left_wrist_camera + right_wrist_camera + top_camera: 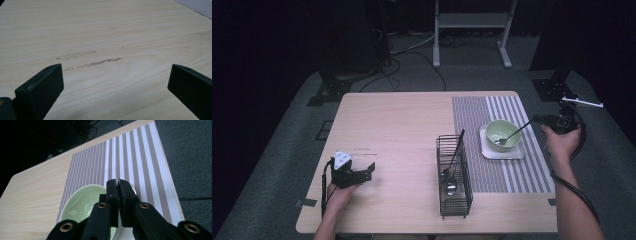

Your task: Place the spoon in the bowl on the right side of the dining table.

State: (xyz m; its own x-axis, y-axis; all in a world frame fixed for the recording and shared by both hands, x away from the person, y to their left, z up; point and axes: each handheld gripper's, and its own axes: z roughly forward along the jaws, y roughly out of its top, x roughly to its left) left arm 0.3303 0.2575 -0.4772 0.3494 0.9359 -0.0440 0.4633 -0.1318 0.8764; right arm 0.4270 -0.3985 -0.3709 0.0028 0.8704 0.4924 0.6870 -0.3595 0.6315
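One worktop [397, 130] carries one striped placemat [512, 107], one white square plate [517, 154], one green bowl [499, 129] and one wire basket [443, 150]. Three spoons show: two in the basket [453, 159] and one in the bowl [511, 135]. Two hand-held grippers are present, left [364, 173] and right [539, 119].

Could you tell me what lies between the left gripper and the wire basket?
Bare wooden table in the high view: nothing sits between the left gripper and the wire basket.

wooden table [392, 125] | black cables [412, 55] on grey carpet | white frame legs [472, 30] behind table
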